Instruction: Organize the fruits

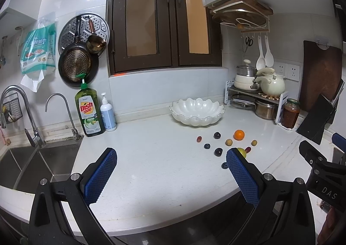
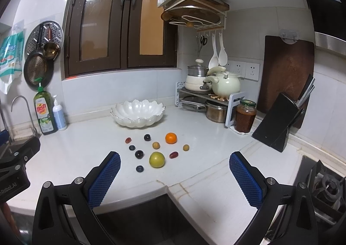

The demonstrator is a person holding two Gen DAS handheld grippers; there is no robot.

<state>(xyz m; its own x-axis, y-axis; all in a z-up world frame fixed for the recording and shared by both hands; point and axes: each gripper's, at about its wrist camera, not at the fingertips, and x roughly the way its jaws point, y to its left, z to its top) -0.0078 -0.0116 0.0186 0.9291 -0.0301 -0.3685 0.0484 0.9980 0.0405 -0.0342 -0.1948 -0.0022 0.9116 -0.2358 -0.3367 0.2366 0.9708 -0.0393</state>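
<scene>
Setting: a white kitchen counter [image 2: 205, 143] in a corner, with a sink at the far left and a stove at the right edge.
Fruit: about ten small pieces lie scattered and apart on the counter, near the middle, none in the bowl yet.
Named pieces: an orange mandarin [image 2: 171, 138], a green lime-like fruit [image 2: 157, 159], two dark plums [image 2: 139, 154], blueberries [image 2: 140, 168], two red grapes [image 2: 173, 155] and two small yellowish round fruits [image 2: 156, 145].
Bowl: a white scalloped bowl [image 2: 138, 113] stands empty just beyond the fruit, by the back wall; it looks like the intended place for them.
Left gripper [image 1: 170, 158]: released, jaws wide, holding nothing, hovering near the counter's front edge, left of the fruit.
Right gripper [image 2: 174, 161]: released, jaws wide, empty, lined up with the fruit; the green fruit sits between its fingers in its own view, farther out.
Likely reason: both are spread ready for a first pick; the task seems barely begun.
Orientation: most fruit is round, with no clear long axis.
Grapes: these are oval; the near grape's long axis runs left to right, tilted slightly away.
Clutter: dish soap bottle [image 2: 44, 113], jar [image 2: 245, 116] and knife block [image 2: 279, 123] stand well apart from the fruit.
</scene>
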